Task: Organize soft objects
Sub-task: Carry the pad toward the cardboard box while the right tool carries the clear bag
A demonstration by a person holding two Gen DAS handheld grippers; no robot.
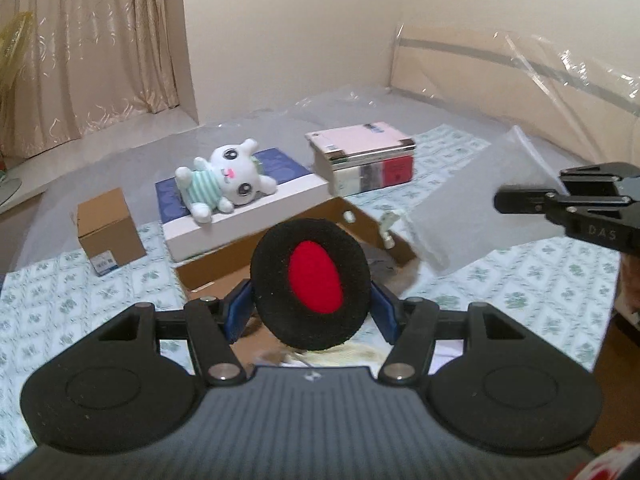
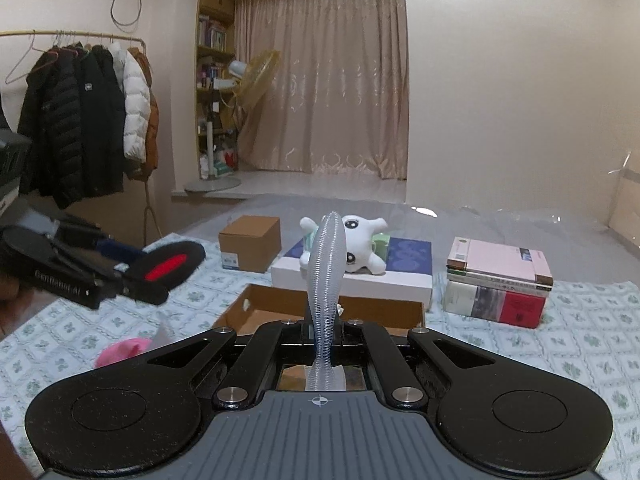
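Between the blue pads of the left gripper (image 1: 310, 310) sits a round black plush disc with a red oval centre (image 1: 310, 284), clamped above the open brown cardboard box (image 1: 224, 268), whose inside it mostly hides. The right gripper (image 2: 325, 332) has its jaws closed on a clear bubble-wrap pouch (image 2: 326, 276), seen edge-on from its own camera. Beyond, a white plush toy in a green striped shirt (image 1: 222, 182) lies on a flat blue-and-white box (image 1: 244, 208); a pink object (image 2: 122, 350) beside the cardboard box is too blurred to identify.

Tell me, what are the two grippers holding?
Left gripper: black-and-red round pad, pinched by its sides. Right gripper: clear bubble-wrap bag, held at its edge.
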